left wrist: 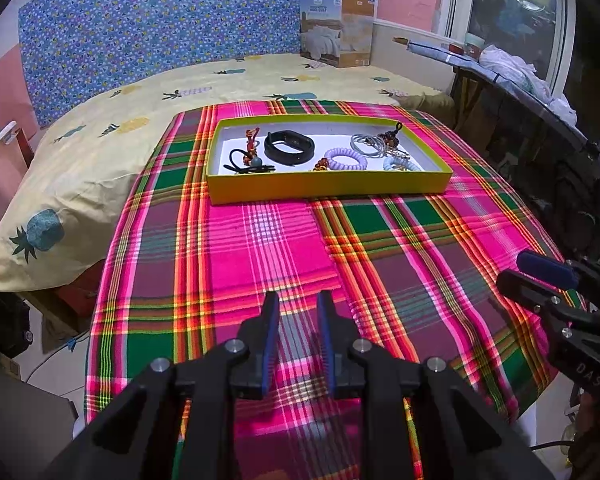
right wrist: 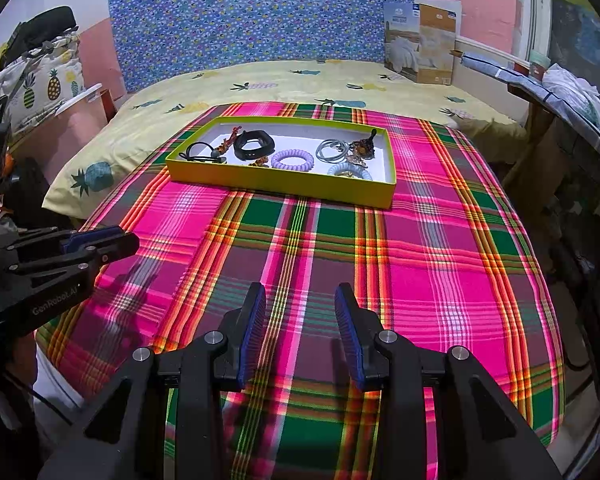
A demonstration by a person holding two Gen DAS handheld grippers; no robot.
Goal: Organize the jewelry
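A: Where is the jewelry?

B: In a shallow yellow cardboard tray (right wrist: 284, 190) on the far part of a pink-green plaid cloth (right wrist: 420, 272): black band (right wrist: 255, 145), lilac coil tie (right wrist: 292, 159).

A: The grippers?

B: Left gripper (left wrist: 298, 340) narrowly parted, right gripper (right wrist: 300, 334) wider; both empty, near edge. Best approach one piece from above.

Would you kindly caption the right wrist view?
Open right gripper over plaid cloth, facing yellow cardboard tray of jewelry.
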